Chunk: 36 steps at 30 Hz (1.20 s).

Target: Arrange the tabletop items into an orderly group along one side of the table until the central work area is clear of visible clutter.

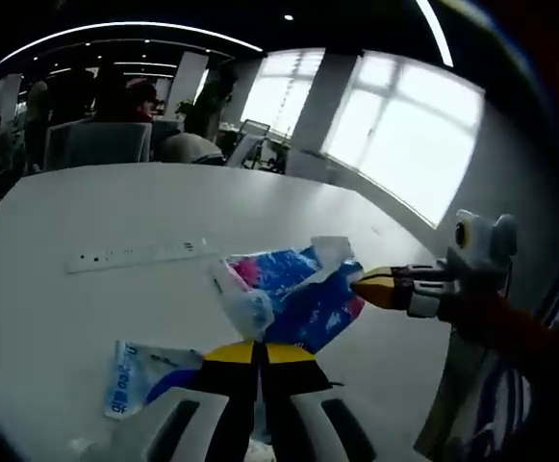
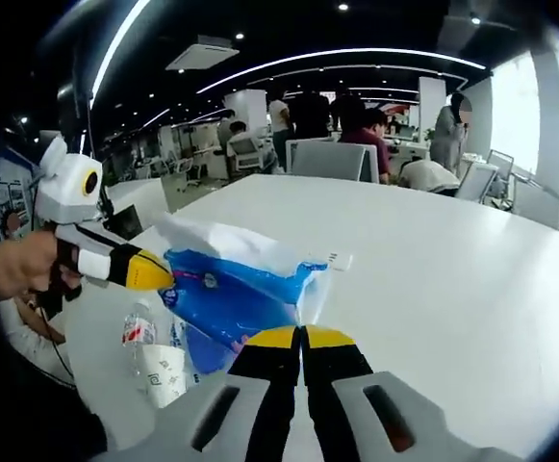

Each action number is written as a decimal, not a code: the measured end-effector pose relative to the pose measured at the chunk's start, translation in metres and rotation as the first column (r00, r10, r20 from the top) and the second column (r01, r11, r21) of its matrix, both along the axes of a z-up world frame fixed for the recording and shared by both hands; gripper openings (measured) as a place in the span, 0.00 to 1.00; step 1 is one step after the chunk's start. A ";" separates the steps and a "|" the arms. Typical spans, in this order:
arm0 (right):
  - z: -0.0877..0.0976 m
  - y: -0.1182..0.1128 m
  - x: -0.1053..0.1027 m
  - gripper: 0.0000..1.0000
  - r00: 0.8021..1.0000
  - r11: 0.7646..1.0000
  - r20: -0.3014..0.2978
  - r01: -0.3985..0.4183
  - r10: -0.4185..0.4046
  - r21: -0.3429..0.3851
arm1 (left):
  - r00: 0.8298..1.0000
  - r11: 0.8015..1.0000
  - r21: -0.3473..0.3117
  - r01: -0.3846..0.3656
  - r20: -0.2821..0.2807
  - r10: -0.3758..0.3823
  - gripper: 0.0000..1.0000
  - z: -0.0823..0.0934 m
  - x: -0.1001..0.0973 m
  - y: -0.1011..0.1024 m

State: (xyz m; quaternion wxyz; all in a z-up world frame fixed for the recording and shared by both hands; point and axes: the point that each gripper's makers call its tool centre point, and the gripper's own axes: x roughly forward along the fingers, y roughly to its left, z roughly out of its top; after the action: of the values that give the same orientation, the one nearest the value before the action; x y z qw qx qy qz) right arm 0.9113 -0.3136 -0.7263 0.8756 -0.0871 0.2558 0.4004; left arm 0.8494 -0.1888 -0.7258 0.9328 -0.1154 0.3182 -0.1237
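On the white counter (image 1: 87, 318), just beside the plastic bottle (image 2: 149, 351): blue-white plastic bag (image 1: 293, 294), crumpled; prob. light, limp, slippery. Left gripper (image 1: 257, 352) & right gripper (image 2: 301, 337) fingers both clenched on bag edges; best grip at bunched folds.

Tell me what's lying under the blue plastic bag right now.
The blue plastic bag drapes partly over a clear water bottle on the white table. Beneath the rest of it, bare tabletop or more items: the crumpled plastic hides that.

left gripper view: you look low across the bench (image 1: 115, 202) toward windows.
right gripper view: you face the office.
shared: blue bag (image 1: 303, 294) (image 2: 231, 298), close.
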 end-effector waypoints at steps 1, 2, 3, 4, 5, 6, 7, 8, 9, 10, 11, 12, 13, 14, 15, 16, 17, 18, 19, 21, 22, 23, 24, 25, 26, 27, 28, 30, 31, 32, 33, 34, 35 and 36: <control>-0.001 -0.001 0.001 0.00 1.000 1.000 0.006 0.002 -0.002 -0.008 | 1.000 1.000 -0.003 0.003 -0.003 -0.003 0.00 -0.001 0.000 -0.002; 0.000 -0.003 0.002 0.00 1.000 1.000 0.003 0.008 -0.007 -0.009 | 1.000 1.000 -0.006 0.001 -0.003 -0.001 0.00 -0.002 0.001 -0.003; 0.000 -0.005 0.004 0.00 1.000 1.000 0.003 0.015 -0.014 -0.012 | 1.000 1.000 -0.006 0.004 -0.008 -0.004 0.00 -0.005 0.003 -0.006; -0.002 -0.007 0.007 0.00 1.000 1.000 0.003 0.020 -0.020 -0.015 | 1.000 1.000 -0.009 0.005 -0.009 -0.005 0.00 -0.006 0.004 -0.007; -0.004 -0.009 0.009 0.00 1.000 1.000 0.002 0.025 -0.025 -0.018 | 1.000 1.000 -0.006 0.011 -0.010 -0.011 0.00 -0.007 0.005 -0.010; -0.005 -0.011 0.010 0.00 1.000 0.999 0.002 0.028 -0.028 -0.021 | 1.000 1.000 -0.005 0.010 -0.010 -0.010 0.00 -0.008 0.007 -0.011; -0.007 -0.012 0.012 0.00 1.000 0.999 0.001 0.031 -0.031 -0.026 | 1.000 1.000 -0.001 0.011 -0.007 -0.011 0.00 -0.009 0.009 -0.014; -0.011 -0.014 0.013 0.00 1.000 0.999 0.002 0.031 -0.031 -0.030 | 1.000 1.000 0.003 0.011 -0.008 -0.011 0.00 -0.011 0.010 -0.015; -0.013 -0.016 0.016 0.00 0.999 0.999 0.008 0.036 -0.036 -0.035 | 1.000 1.000 0.004 0.013 -0.009 -0.013 0.00 -0.013 0.014 -0.016; -0.015 -0.018 0.018 0.00 0.999 0.998 0.011 0.040 -0.040 -0.040 | 1.000 1.000 0.008 0.020 -0.008 -0.020 0.00 -0.015 0.016 -0.018; -0.017 -0.020 0.019 0.00 0.999 0.998 0.010 0.040 -0.040 -0.044 | 1.000 1.000 0.016 0.024 -0.004 -0.024 0.00 -0.016 0.017 -0.020; -0.018 -0.021 0.019 0.00 0.999 0.998 0.018 0.038 -0.037 -0.054 | 1.000 1.000 0.019 0.025 -0.003 -0.025 0.00 -0.016 0.018 -0.020; -0.019 -0.021 0.019 0.00 0.999 0.998 0.019 0.039 -0.038 -0.055 | 0.999 0.999 0.022 0.034 -0.006 -0.034 0.00 -0.019 0.020 -0.024; -0.023 -0.024 0.021 0.00 0.999 0.997 0.012 0.043 -0.042 -0.059 | 0.999 0.999 0.022 0.034 -0.005 -0.034 0.00 -0.021 0.022 -0.026; -0.026 -0.026 0.024 0.00 0.999 0.996 0.015 0.051 -0.050 -0.066 | 0.999 0.999 0.027 0.042 0.007 -0.043 0.00 -0.022 0.024 -0.029; -0.030 -0.030 0.027 0.00 0.998 0.996 0.020 0.057 -0.056 -0.074 | 0.999 0.998 0.031 0.046 0.022 -0.046 0.00 -0.023 0.027 -0.031; -0.031 -0.031 0.028 0.00 0.998 0.995 0.027 0.057 -0.055 -0.076 | 0.998 0.998 0.038 0.052 0.019 -0.052 0.00 -0.026 0.027 -0.033; -0.032 -0.033 0.029 0.00 0.998 0.996 0.037 0.057 -0.054 -0.074 | 0.999 0.998 0.027 0.049 0.008 -0.050 0.00 -0.029 0.028 -0.034; -0.033 -0.034 0.030 0.00 0.998 0.996 0.039 0.057 -0.054 -0.075 | 0.999 0.999 0.020 0.047 0.010 -0.047 0.00 -0.030 0.030 -0.034; -0.035 -0.036 0.032 0.00 0.998 0.996 0.041 0.057 -0.054 -0.070 | 0.998 0.998 0.019 0.053 0.011 -0.054 0.00 -0.033 0.032 -0.037; -0.041 -0.037 0.037 0.00 0.998 0.996 0.038 0.056 -0.053 -0.072 | 0.998 0.998 0.021 0.060 0.008 -0.060 0.00 -0.036 0.034 -0.039; -0.043 -0.038 0.038 0.00 0.998 0.996 0.039 0.056 -0.053 -0.075 | 0.998 0.998 0.020 0.062 0.006 -0.062 0.00 -0.038 0.035 -0.041; -0.045 -0.040 0.039 0.00 0.998 0.995 0.043 0.054 -0.051 -0.082 | 0.998 0.997 0.022 0.068 0.004 -0.068 0.00 -0.040 0.037 -0.042; -0.048 -0.041 0.040 0.00 0.998 0.995 0.045 0.053 -0.050 -0.090 | 0.998 0.997 0.025 0.070 0.006 -0.070 0.00 -0.041 0.038 -0.043; -0.047 -0.042 0.038 0.00 0.998 0.994 0.048 0.056 -0.051 -0.094 | 0.997 0.996 0.031 0.078 0.009 -0.078 0.00 -0.042 0.040 -0.045; -0.049 -0.044 0.040 0.00 0.997 0.993 0.053 0.060 -0.055 -0.099 | 0.996 0.995 0.041 0.092 0.017 -0.093 0.00 -0.043 0.042 -0.048; -0.052 -0.046 0.041 0.00 0.997 0.993 0.055 0.060 -0.055 -0.102 | 0.995 0.994 0.049 0.099 0.023 -0.100 0.00 -0.044 0.043 -0.049; -0.055 -0.049 0.043 0.00 0.997 0.993 0.059 0.064 -0.058 -0.104 | 0.992 0.990 0.075 0.117 0.035 -0.120 0.00 -0.046 0.047 -0.052; -0.058 -0.051 0.045 0.00 0.996 0.992 0.064 0.064 -0.057 -0.111 | 0.991 0.990 0.078 0.121 0.039 -0.124 0.00 -0.047 0.049 -0.053; -0.060 -0.052 0.046 0.00 0.996 0.991 0.067 0.060 -0.052 -0.117 | 0.991 0.989 0.086 0.124 0.040 -0.127 0.00 -0.048 0.051 -0.054; -0.061 -0.053 0.048 0.00 0.996 0.991 0.072 0.058 -0.050 -0.121 | 0.989 0.986 0.100 0.137 0.041 -0.142 0.00 -0.050 0.052 -0.054; -0.065 -0.055 0.050 0.00 0.996 0.990 0.072 0.059 -0.050 -0.125 | 0.986 0.982 0.109 0.157 0.038 -0.162 0.00 -0.052 0.053 -0.056; -0.066 -0.055 0.051 0.00 0.996 0.990 0.073 0.056 -0.047 -0.126 | 0.983 0.975 0.140 0.170 0.049 -0.178 0.00 -0.054 0.056 -0.056; -0.066 -0.056 0.049 0.00 0.997 0.990 0.072 0.051 -0.042 -0.131 | 0.981 0.972 0.154 0.177 0.047 -0.186 0.00 -0.055 0.056 -0.056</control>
State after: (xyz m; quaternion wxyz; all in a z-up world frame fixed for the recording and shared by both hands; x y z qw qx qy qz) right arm 0.9608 -0.3692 -0.7924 0.8853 -0.1527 0.2533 0.3588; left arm 0.9058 -0.2449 -0.7807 0.9330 -0.0120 0.3069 -0.1877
